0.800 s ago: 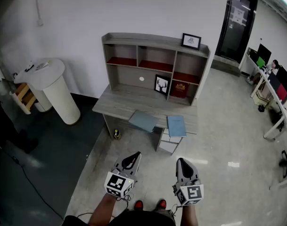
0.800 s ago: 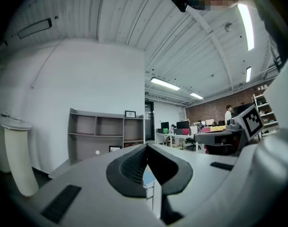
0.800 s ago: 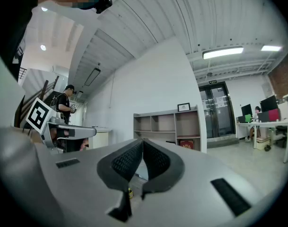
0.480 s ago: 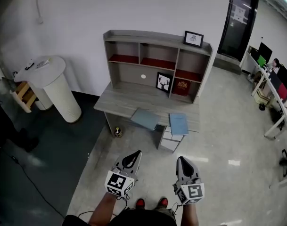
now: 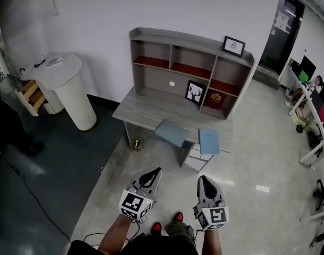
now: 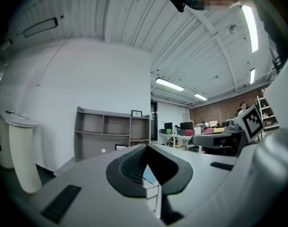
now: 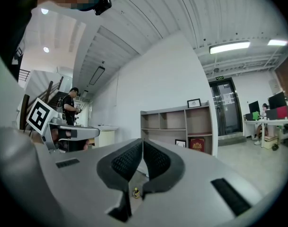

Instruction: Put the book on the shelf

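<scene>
The left gripper is clenched: in the left gripper view its two dark ribbed pads meet at the tip with nothing between them. The right gripper is clenched too, and the right gripper view shows its pads pressed together and empty. Both grippers are held level and side by side, low in the head view. They point toward the desk and touch nothing. The left forearm and right forearm reach in from the bottom edge, with the left gripper angled slightly inward.

Ahead, well apart from both grippers, stands a grey surface with a shelf of open compartments on its back edge. Two books lie flat near its front edge: a grey-blue book and, to its right, a light blue book, close together but not touching. A red book and a framed deer picture stand upright in the lower right part of the shelf. Another small frame sits on top. A white round stand is off to the left, and a small bottle sits on the floor by the desk leg.
</scene>
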A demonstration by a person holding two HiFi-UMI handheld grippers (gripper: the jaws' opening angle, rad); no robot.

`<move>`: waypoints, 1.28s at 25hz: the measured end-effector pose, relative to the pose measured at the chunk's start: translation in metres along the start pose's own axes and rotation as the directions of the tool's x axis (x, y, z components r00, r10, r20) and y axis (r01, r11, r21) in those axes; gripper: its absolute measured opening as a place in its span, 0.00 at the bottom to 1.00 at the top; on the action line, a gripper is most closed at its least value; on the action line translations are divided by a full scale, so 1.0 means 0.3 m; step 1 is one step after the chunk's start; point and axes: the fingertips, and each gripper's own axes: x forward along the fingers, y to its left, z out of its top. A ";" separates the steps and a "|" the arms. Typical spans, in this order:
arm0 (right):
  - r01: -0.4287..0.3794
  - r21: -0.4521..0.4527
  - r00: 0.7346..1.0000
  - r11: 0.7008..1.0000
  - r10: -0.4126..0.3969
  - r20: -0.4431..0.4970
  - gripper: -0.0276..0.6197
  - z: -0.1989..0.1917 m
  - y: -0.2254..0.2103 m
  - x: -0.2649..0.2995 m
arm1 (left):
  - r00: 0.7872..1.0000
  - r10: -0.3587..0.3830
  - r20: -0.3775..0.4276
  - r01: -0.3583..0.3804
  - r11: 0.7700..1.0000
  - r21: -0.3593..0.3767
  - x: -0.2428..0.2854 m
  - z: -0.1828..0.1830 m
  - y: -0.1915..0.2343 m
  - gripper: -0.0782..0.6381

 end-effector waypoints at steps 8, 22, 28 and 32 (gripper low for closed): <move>-0.063 0.008 0.997 0.998 0.063 -0.036 0.09 -0.074 -0.076 0.208 | 0.998 0.050 -0.027 -0.050 0.999 -0.018 0.147 -0.074 0.112 0.12; -0.154 0.097 0.983 0.983 0.162 -0.082 0.09 -0.161 -0.384 0.681 | 0.987 0.122 -0.102 -0.125 0.992 -0.022 0.615 -0.154 0.283 0.12; -0.167 0.108 0.975 0.980 0.180 -0.129 0.09 -0.225 -0.458 0.776 | 0.983 0.107 -0.147 -0.111 0.994 -0.023 0.751 -0.217 0.313 0.12; -0.166 0.120 0.976 0.979 0.180 -0.123 0.09 -0.298 -0.496 0.813 | 0.980 0.096 -0.173 -0.100 0.995 -0.017 0.812 -0.268 0.335 0.12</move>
